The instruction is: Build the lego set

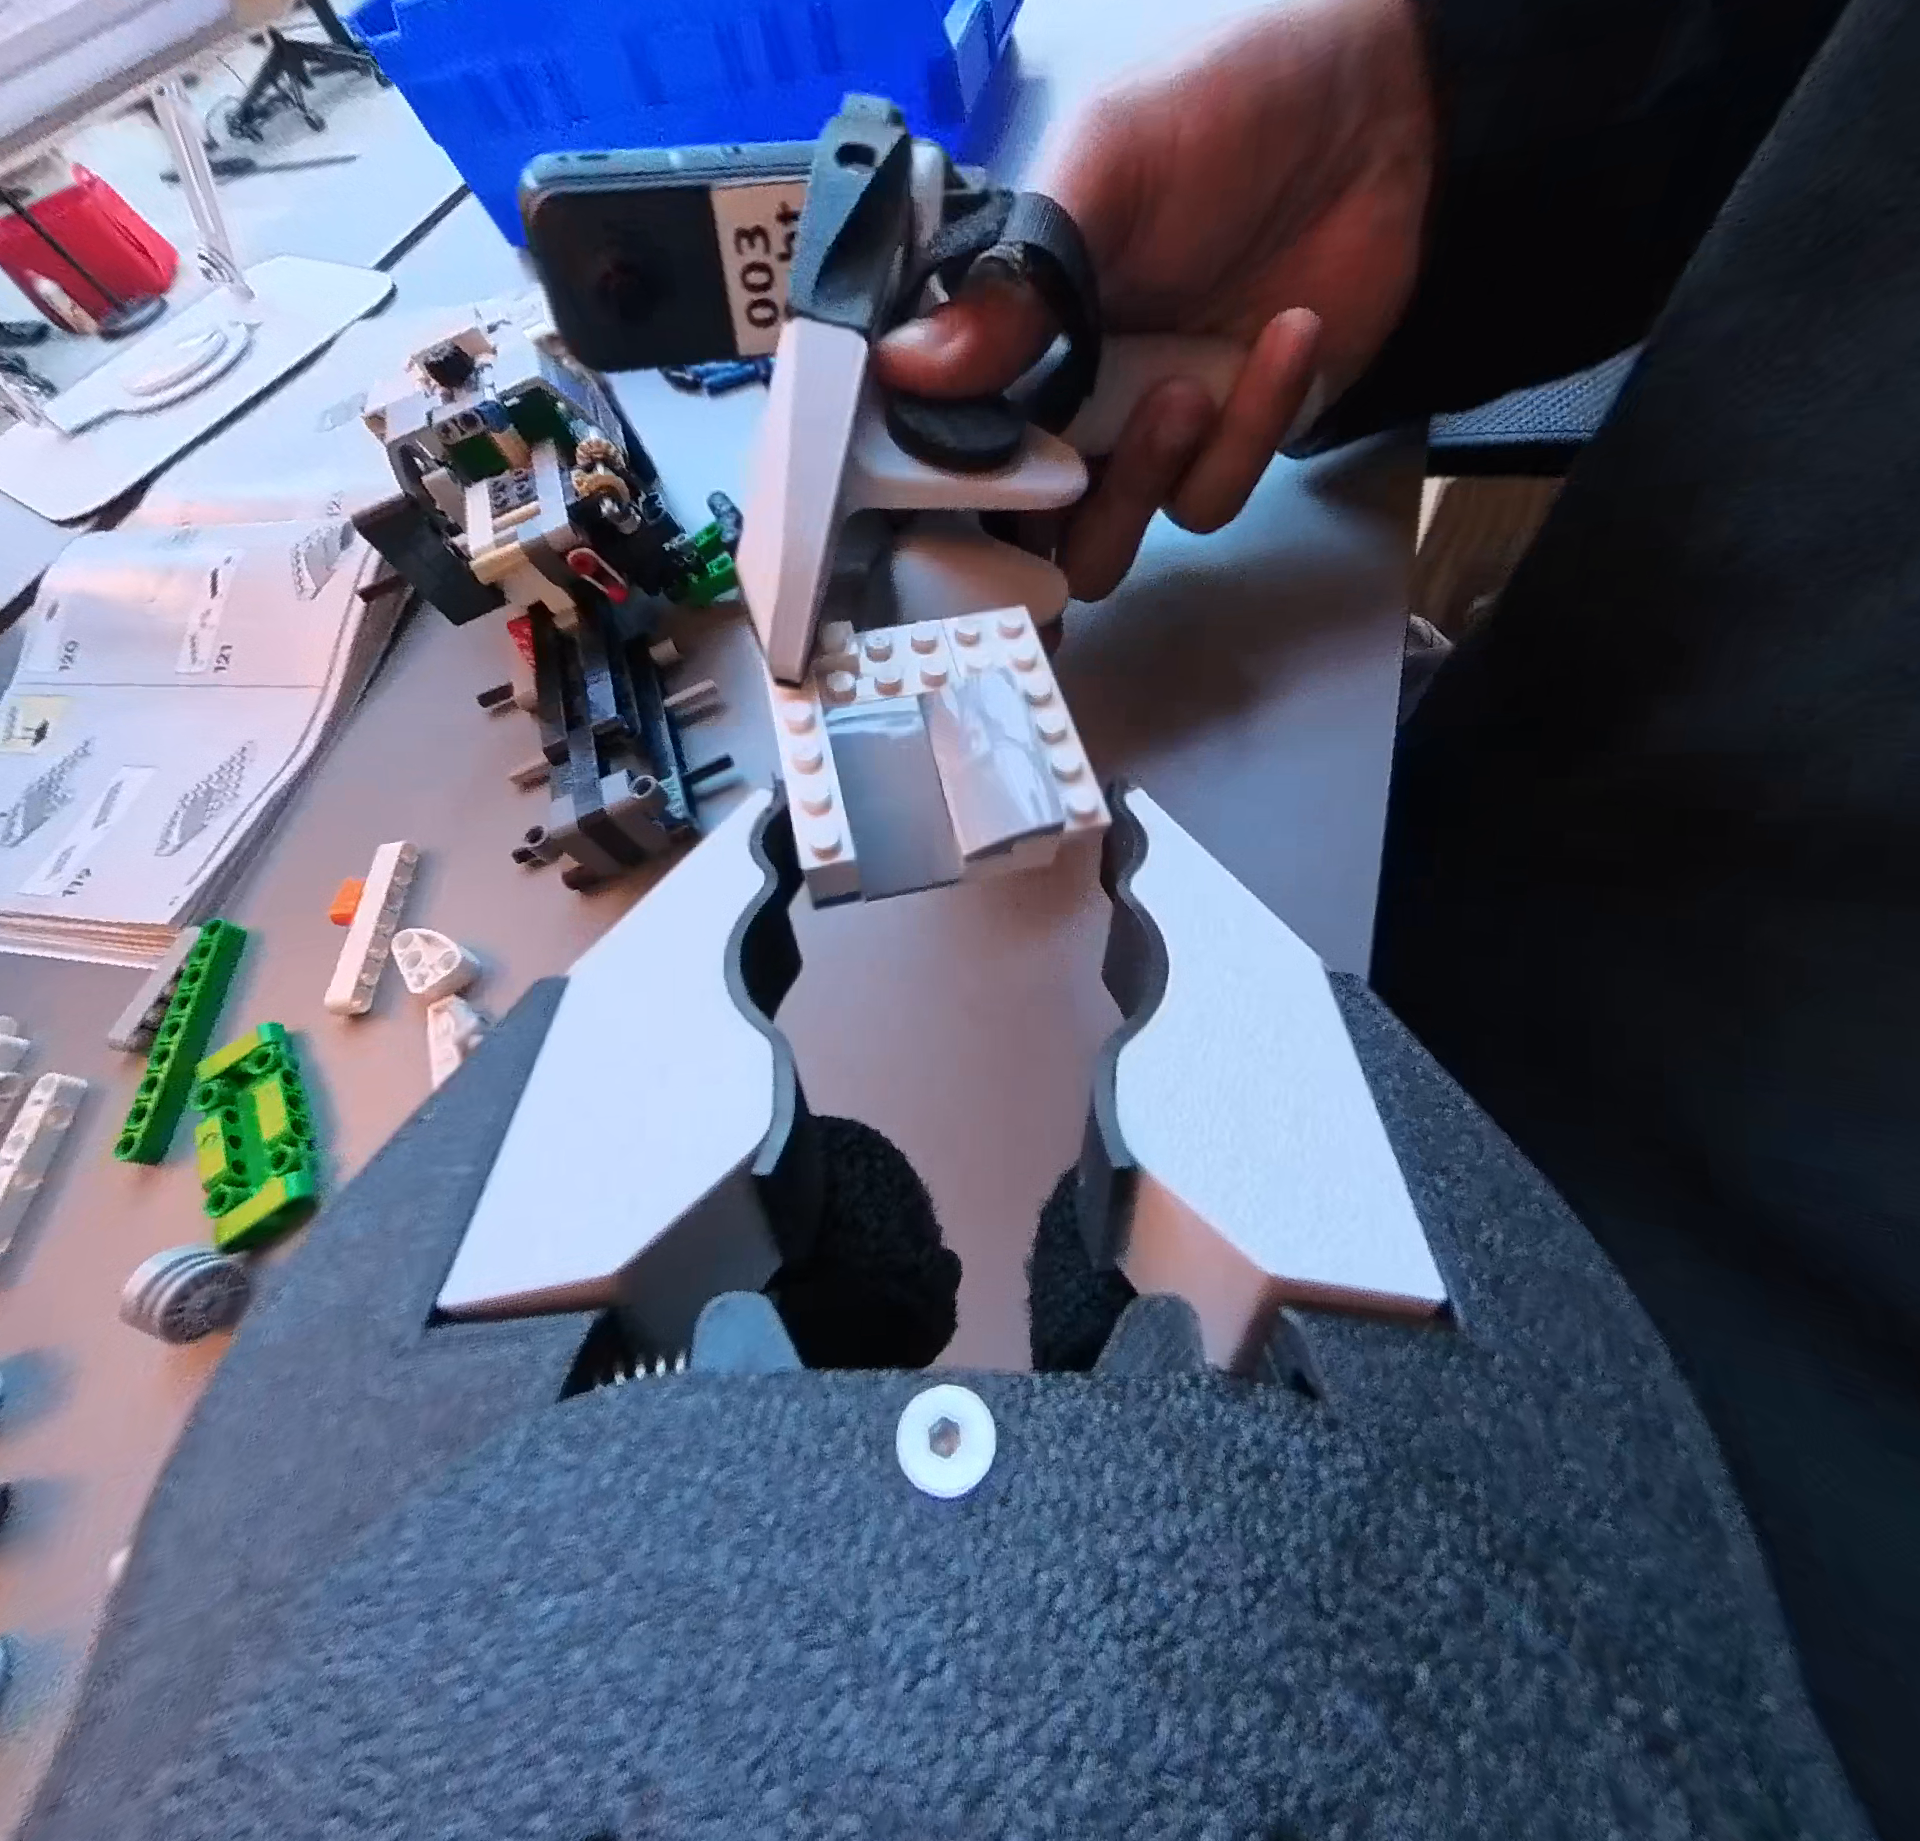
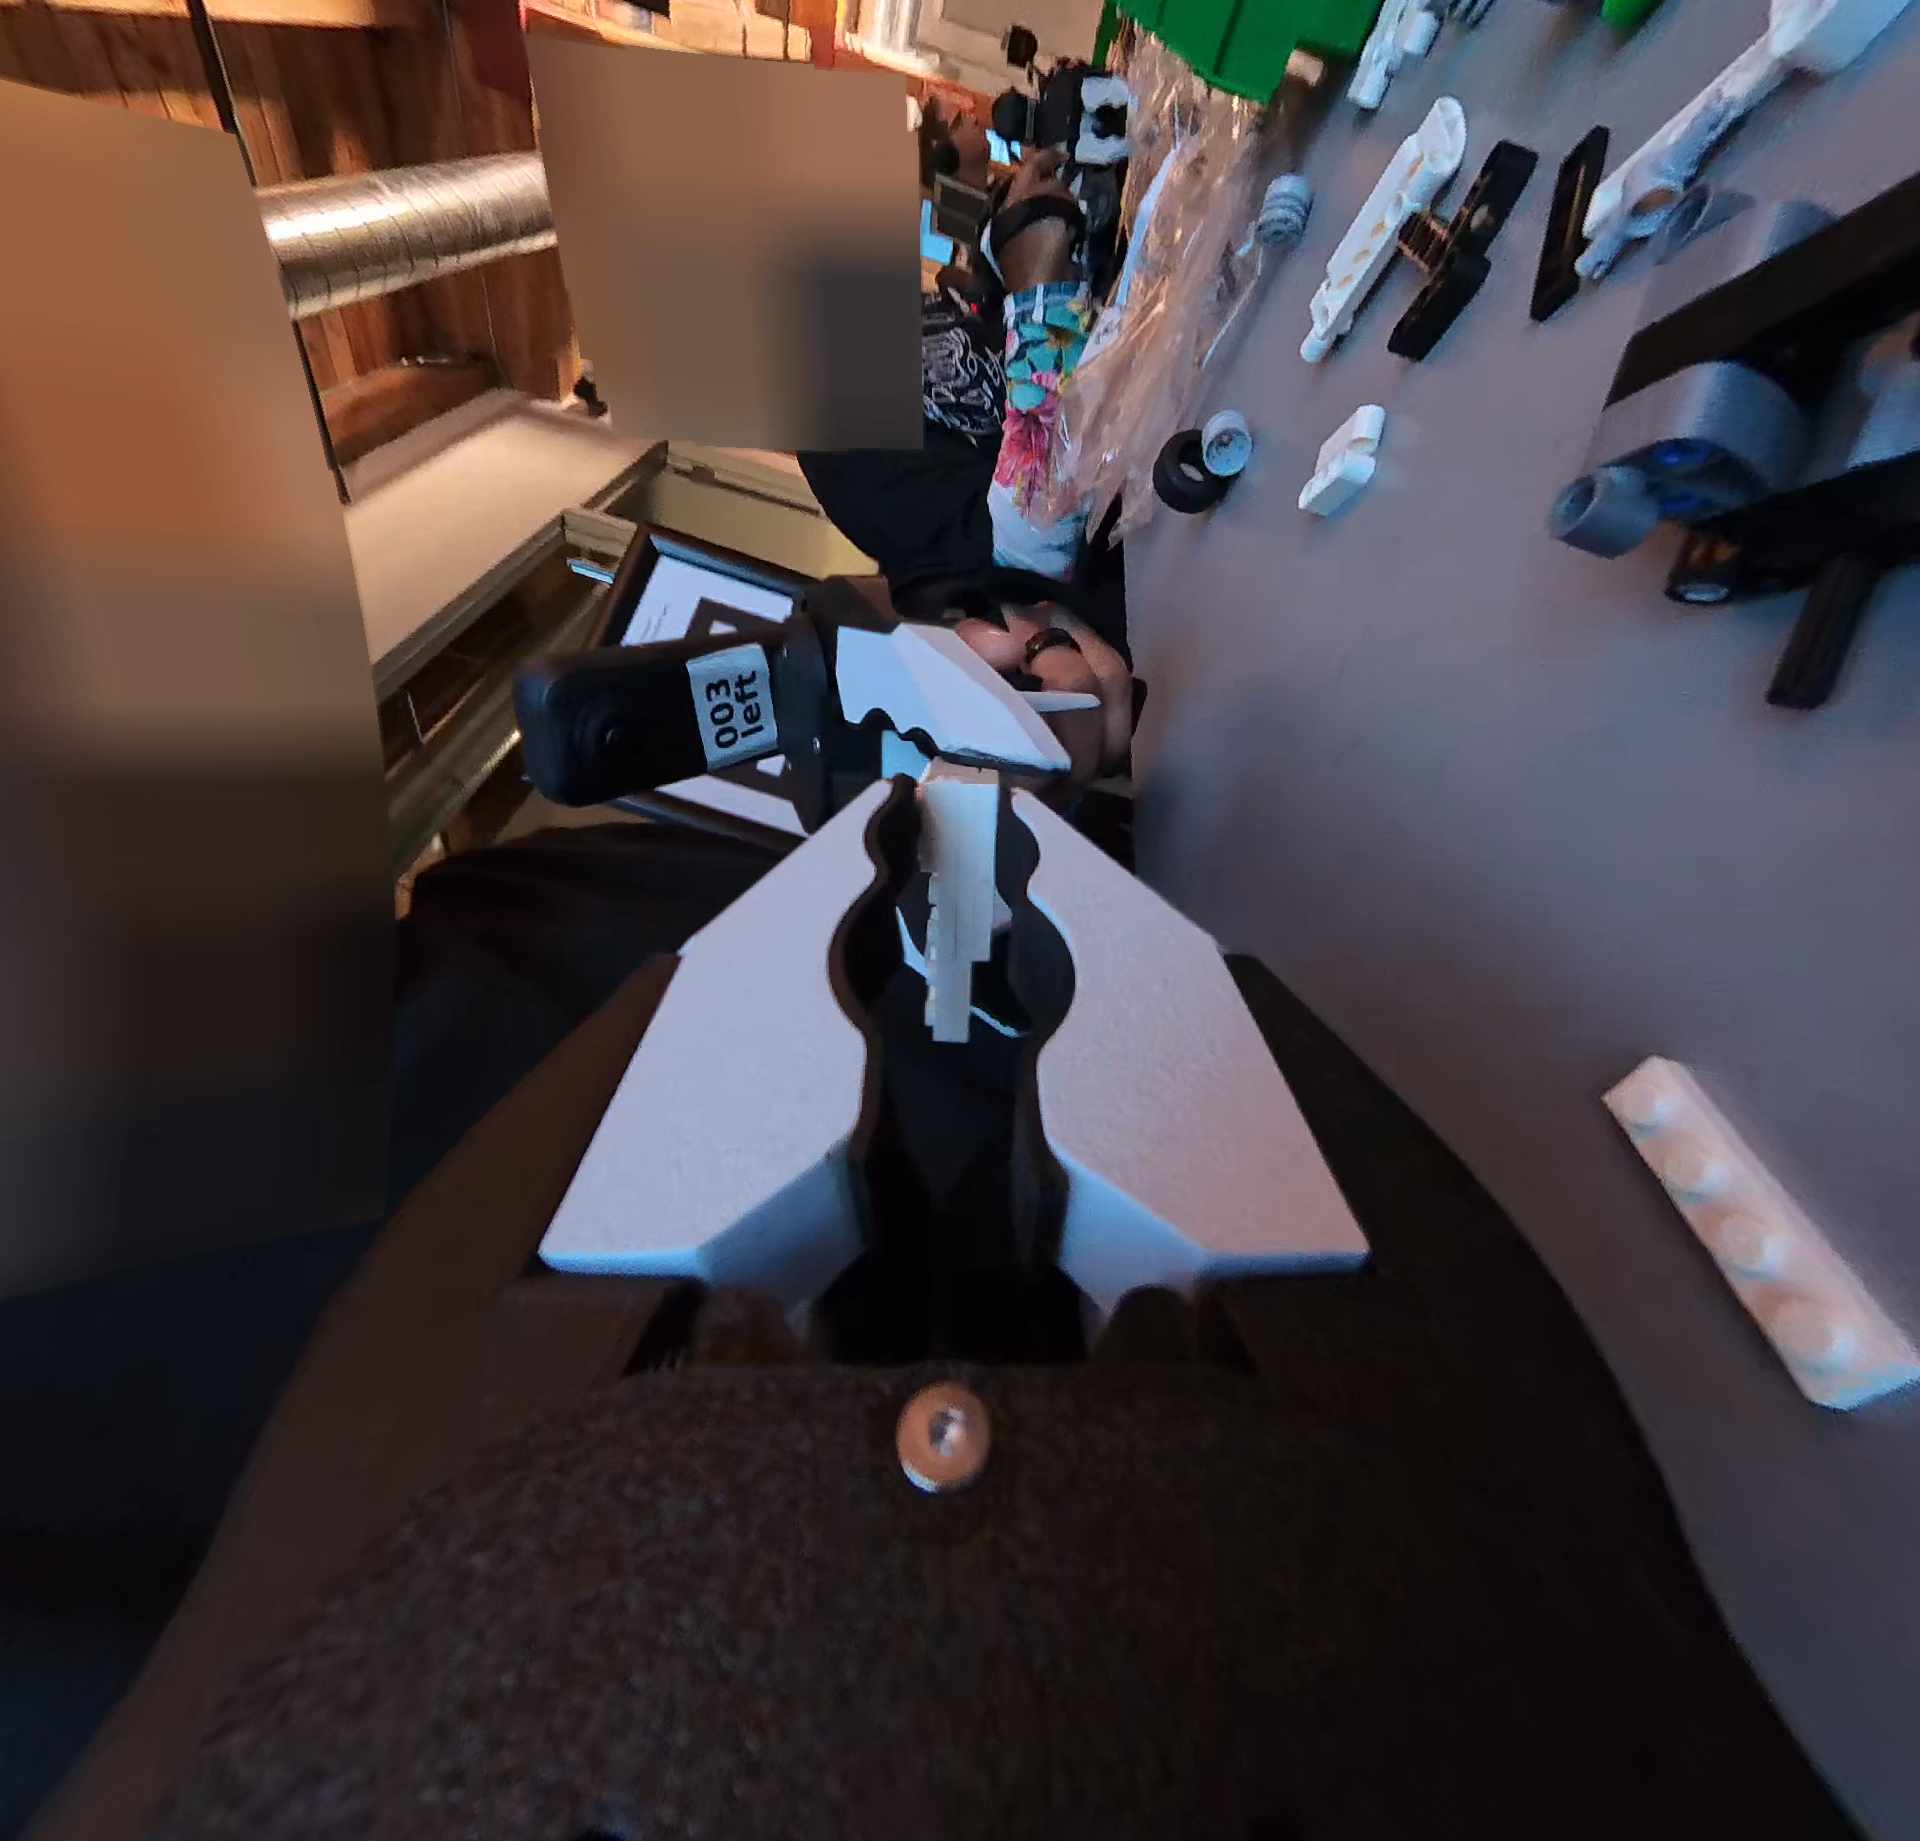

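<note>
A white lego assembly (image 1: 935, 752) of studded plates with two grey smooth slopes is held up above the table. My left gripper (image 1: 948, 804) has its fingers wide apart, one against each side of the assembly's near end. My right gripper (image 1: 821, 659), held by a hand, comes down from above and pinches the assembly's far left corner. In the right wrist view the assembly (image 2: 951, 918) shows edge-on, clamped between my right gripper (image 2: 951, 815) fingers, with the left gripper (image 2: 1039, 752) at its far end.
A partly built dark model (image 1: 540, 544) stands to the left, next to an open instruction booklet (image 1: 156, 700). Green beams (image 1: 182, 1043), a white beam (image 1: 369, 929) and a grey wheel (image 1: 187, 1292) lie loose. A blue bin (image 1: 675, 56) stands behind. A white plate (image 2: 1756, 1241) lies on the table.
</note>
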{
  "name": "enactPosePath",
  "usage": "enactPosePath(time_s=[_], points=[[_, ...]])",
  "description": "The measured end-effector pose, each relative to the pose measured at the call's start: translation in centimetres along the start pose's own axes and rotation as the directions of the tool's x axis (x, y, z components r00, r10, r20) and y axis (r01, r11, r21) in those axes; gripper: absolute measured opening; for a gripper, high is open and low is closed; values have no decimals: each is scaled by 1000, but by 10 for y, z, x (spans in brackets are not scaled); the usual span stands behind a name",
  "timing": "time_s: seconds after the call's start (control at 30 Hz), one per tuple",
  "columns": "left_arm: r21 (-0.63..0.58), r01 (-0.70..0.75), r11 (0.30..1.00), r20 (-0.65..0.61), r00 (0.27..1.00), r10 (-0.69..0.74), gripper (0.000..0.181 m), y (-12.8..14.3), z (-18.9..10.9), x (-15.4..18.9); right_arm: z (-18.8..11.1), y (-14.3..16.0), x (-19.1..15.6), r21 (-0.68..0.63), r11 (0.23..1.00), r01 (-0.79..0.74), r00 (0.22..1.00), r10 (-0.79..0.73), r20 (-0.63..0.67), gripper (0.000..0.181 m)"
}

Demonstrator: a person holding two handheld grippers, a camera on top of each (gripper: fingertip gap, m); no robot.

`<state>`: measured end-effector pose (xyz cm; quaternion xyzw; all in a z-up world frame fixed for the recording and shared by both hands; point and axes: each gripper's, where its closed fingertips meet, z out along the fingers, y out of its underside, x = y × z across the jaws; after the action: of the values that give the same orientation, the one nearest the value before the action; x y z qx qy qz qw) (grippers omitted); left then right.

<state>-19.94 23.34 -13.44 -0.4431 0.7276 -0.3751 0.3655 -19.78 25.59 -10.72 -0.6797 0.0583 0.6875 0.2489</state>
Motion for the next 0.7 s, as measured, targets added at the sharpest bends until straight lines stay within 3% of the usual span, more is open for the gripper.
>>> enactPosePath(time_s=[0.03, 0.2, 0.3, 0.37, 0.53, 0.7], points=[[2, 3, 1000, 5, 1000, -3, 56, 1, 1, 2, 0, 1, 1, -27, 1000, -7, 1000, 7, -6, 14], [36, 21, 999, 150, 988, -26, 56, -2, -1, -13, 6, -12, -2, -76, 995, 63, 997, -66, -41, 14], [67, 35, 997, 221, 974, -49, 56, -10, -6, -18, 10, -20, -11, -21, 994, 109, 994, -109, -19, 15], [68, 45, 997, 266, 962, -61, 55, -10, -8, -22, 8, -22, -13, 44, 990, 132, 991, -131, -24, 30], [96, 92, 991, 322, 939, -119, 55, -8, -12, -28, -5, -11, -2, 167, 976, 142, 988, -130, -77, 43], [125, 92, 988, 340, 931, -130, 56, -13, -7, -26, 4, 6, -19, 217, 971, 104, 991, -119, 56, 35]])
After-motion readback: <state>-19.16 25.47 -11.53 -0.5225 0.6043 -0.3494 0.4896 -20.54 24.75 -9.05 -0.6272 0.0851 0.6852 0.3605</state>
